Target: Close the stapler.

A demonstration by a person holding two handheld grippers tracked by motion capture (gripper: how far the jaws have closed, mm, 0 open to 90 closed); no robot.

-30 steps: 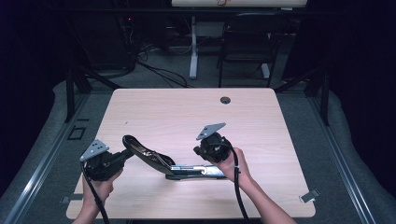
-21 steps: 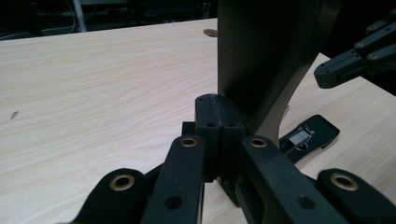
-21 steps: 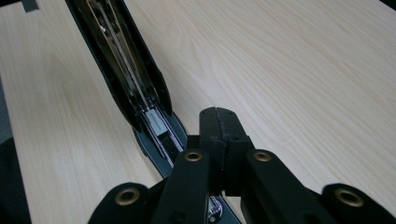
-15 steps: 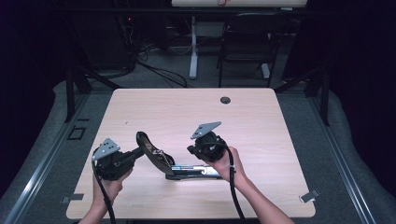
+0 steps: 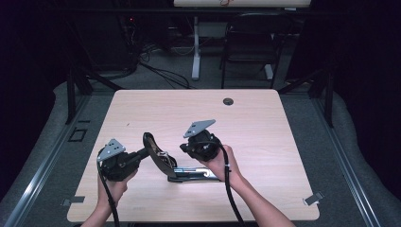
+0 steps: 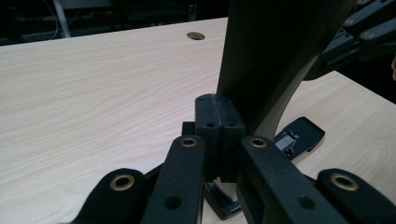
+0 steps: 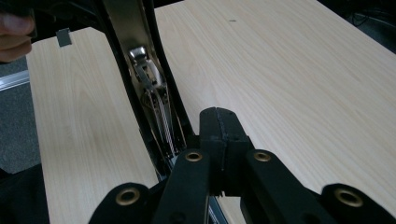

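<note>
A black stapler lies open on the wooden table (image 5: 265, 127). Its base (image 5: 196, 174) rests flat while its top arm (image 5: 158, 158) stands tilted up. My left gripper (image 5: 142, 152) is shut, its tips against the raised arm's upper end, nothing between the jaws. In the left gripper view the closed tips (image 6: 218, 105) sit right in front of the dark arm (image 6: 266, 60), with the base's end (image 6: 299, 137) below. My right gripper (image 5: 182, 148) is shut and hovers above the base. Its closed tips (image 7: 217, 116) are beside the arm's metal staple channel (image 7: 149, 79).
A round cable hole (image 5: 228, 101) sits near the table's far edge. A chair (image 5: 250, 42) and cables stand on the floor beyond. Both forearms come in over the near edge.
My left gripper has moved right and the stapler's top arm has swung up steeper. My right gripper has shifted a little left and up.
</note>
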